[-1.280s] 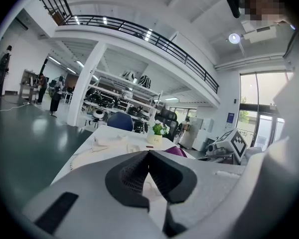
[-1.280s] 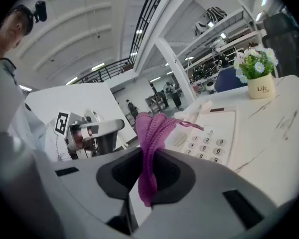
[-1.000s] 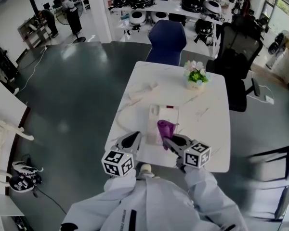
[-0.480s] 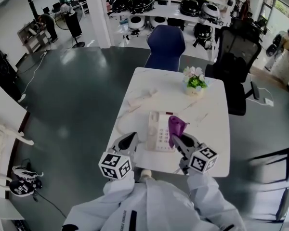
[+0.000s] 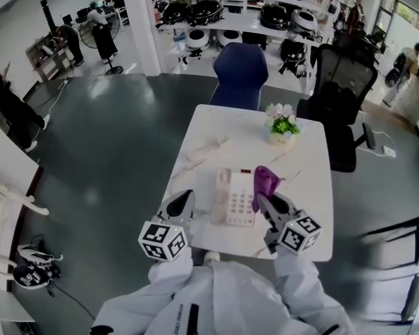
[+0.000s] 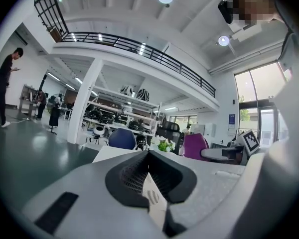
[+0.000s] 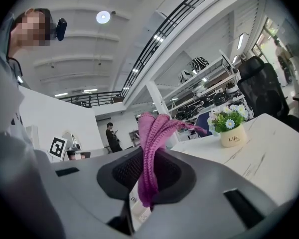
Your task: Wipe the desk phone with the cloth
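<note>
— Where is the phone?

— The phone (image 5: 235, 198) lies flat on the white desk (image 5: 309, 187), just below the middle of the head view, keypad up.

— And the cloth?

— The purple cloth (image 5: 266, 180) stands up at the phone's right edge. The right claw (image 5: 264, 202) is clamped on it. In the right gripper view the folds rise out from between the jaws and flop toward the right. I cannot tell whether the cloth touches the phone.

— The left claw?

— The left claw (image 5: 184, 201) sits just left of the phone, low over the desk's lower left part. Its jaws are closed together with nothing between them.

— What else is on the desk?

— A small flowerpot (image 5: 283, 125) stands at the upper end, well apart from the phone. A blue chair (image 5: 241, 65) stands past that end, and a black chair (image 5: 346, 82) is at the upper right.
</note>
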Action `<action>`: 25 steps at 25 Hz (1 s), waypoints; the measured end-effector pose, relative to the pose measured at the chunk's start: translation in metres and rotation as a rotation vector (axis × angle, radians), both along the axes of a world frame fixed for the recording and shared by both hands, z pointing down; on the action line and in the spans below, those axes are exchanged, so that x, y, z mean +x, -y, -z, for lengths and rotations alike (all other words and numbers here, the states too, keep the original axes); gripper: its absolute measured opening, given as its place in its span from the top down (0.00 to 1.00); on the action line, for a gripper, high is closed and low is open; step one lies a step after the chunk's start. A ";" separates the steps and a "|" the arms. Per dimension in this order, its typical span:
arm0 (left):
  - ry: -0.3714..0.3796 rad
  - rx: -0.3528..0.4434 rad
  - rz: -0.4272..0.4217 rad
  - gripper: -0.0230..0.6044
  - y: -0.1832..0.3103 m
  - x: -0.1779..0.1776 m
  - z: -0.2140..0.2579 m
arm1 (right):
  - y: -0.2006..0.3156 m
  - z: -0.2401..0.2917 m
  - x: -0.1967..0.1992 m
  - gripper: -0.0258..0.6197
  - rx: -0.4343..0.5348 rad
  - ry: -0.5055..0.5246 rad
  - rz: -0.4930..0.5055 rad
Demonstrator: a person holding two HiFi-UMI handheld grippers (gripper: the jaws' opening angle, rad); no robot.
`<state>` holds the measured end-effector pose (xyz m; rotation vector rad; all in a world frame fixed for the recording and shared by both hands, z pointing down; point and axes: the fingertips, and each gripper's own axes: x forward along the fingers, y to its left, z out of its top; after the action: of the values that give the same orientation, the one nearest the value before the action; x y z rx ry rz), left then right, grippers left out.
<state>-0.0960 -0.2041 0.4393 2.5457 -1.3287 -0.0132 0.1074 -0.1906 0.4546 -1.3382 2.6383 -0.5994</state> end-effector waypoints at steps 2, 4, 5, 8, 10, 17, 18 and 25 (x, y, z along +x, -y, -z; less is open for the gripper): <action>-0.001 0.007 0.008 0.97 0.002 -0.004 0.003 | 0.001 0.005 0.003 0.91 0.011 -0.007 -0.011; -0.001 0.012 0.016 0.97 0.003 -0.007 0.004 | 0.003 0.006 0.005 0.91 0.025 -0.037 -0.025; -0.001 0.013 0.020 0.97 0.003 -0.008 0.004 | 0.004 0.006 0.006 0.91 0.032 -0.053 -0.032; 0.000 0.012 0.033 0.97 0.005 -0.011 0.002 | 0.006 0.005 0.008 0.91 0.038 -0.071 -0.043; 0.000 0.010 0.038 0.97 0.006 -0.012 0.002 | 0.007 0.001 0.009 0.91 0.033 -0.069 -0.045; 0.005 0.013 0.049 0.97 0.010 -0.018 0.003 | 0.011 0.004 0.019 0.91 0.048 -0.092 -0.087; 0.004 0.011 0.052 0.97 0.010 -0.019 0.003 | 0.012 0.005 0.021 0.91 0.050 -0.091 -0.091; 0.010 0.009 0.057 0.97 0.012 -0.022 0.001 | 0.014 0.004 0.021 0.91 0.058 -0.127 -0.101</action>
<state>-0.1179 -0.2161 0.4381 2.5174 -1.4079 -0.0174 0.1281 -0.2047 0.4510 -1.5289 2.6427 -0.4356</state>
